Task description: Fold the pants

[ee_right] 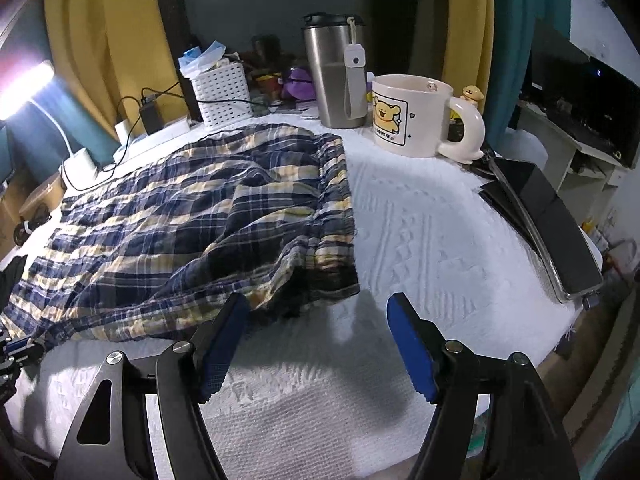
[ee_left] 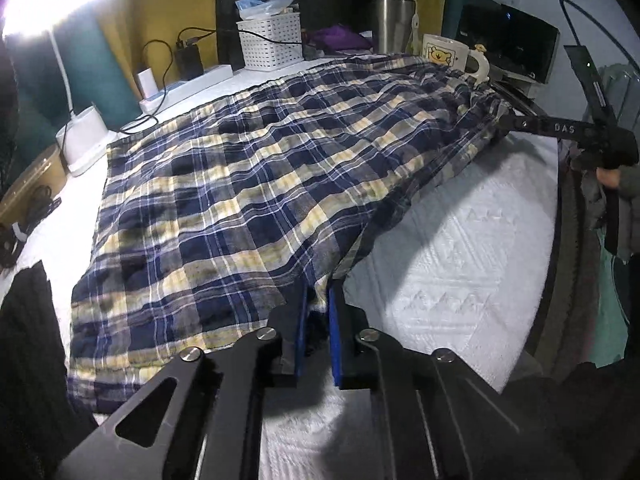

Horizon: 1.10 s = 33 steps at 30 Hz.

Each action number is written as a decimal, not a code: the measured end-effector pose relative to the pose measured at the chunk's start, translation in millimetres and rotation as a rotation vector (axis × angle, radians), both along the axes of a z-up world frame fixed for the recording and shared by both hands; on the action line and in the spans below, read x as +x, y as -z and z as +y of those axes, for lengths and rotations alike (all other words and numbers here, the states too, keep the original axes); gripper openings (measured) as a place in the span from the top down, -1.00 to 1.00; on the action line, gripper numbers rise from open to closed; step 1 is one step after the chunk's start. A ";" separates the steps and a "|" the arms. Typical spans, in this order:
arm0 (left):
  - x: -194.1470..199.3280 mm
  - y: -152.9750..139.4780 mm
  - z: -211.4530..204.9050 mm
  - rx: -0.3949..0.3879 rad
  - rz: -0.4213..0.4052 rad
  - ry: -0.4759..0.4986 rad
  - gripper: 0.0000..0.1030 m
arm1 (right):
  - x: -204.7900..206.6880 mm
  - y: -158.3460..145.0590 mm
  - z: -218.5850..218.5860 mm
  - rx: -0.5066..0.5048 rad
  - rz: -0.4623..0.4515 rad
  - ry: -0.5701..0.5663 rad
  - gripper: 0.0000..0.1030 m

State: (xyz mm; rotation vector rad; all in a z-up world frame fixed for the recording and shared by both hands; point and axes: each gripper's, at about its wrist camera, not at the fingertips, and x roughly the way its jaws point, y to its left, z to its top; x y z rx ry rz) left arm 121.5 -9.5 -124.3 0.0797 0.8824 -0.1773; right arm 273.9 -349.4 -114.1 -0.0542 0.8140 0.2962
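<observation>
We see plaid pants (ee_left: 248,168) lying flat on a white tablecloth (ee_left: 460,248), apparently folded once lengthwise. Our left gripper (ee_left: 318,312) pinches the near edge; our right gripper (ee_right: 316,320) gapes empty beside the waistband, further folds remaining.

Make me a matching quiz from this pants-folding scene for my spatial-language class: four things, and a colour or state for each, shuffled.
Things:
1. left gripper
2. right gripper
3. mug
4. basket

States:
A. white, holds plastic bags
B. open, nothing between its pads
C. shut on the pants
D. cream, bear picture

Pairs: 1-C, 2-B, 3-D, 4-A
</observation>
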 end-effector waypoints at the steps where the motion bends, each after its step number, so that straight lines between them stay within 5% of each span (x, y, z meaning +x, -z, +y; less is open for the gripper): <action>1: -1.6 -0.1 -0.2 -0.004 -0.002 -0.004 0.87 | -1.4 -0.2 0.5 0.000 0.000 -0.001 -0.43; 15: -32.4 -17.3 -1.6 -0.047 -0.040 -0.017 0.91 | -35.9 -7.9 -3.3 0.021 -0.005 -0.017 -0.43; 33: -69.3 -32.5 15.8 -0.148 -0.037 -0.061 0.88 | -73.5 -2.1 58.3 0.039 0.023 -0.179 -0.43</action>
